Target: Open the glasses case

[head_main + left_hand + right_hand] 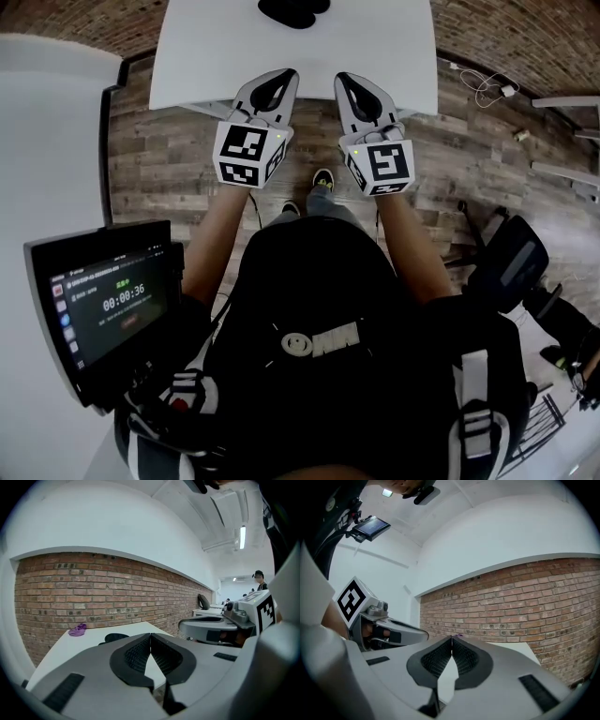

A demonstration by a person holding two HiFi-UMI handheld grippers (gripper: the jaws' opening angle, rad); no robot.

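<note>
lying on the far part of the white table [206,56], the black glasses case [292,11] sits well ahead of both grippers, roughly in line with the gap between them and touching neither. the left gripper [286,73] and right gripper [345,77] are held side by side over the table's near edge, each with its jaws pressed together on nothing. from the left gripper view the case shows just left of the closed tips, with a small purple object [77,630] farther back.
</note>
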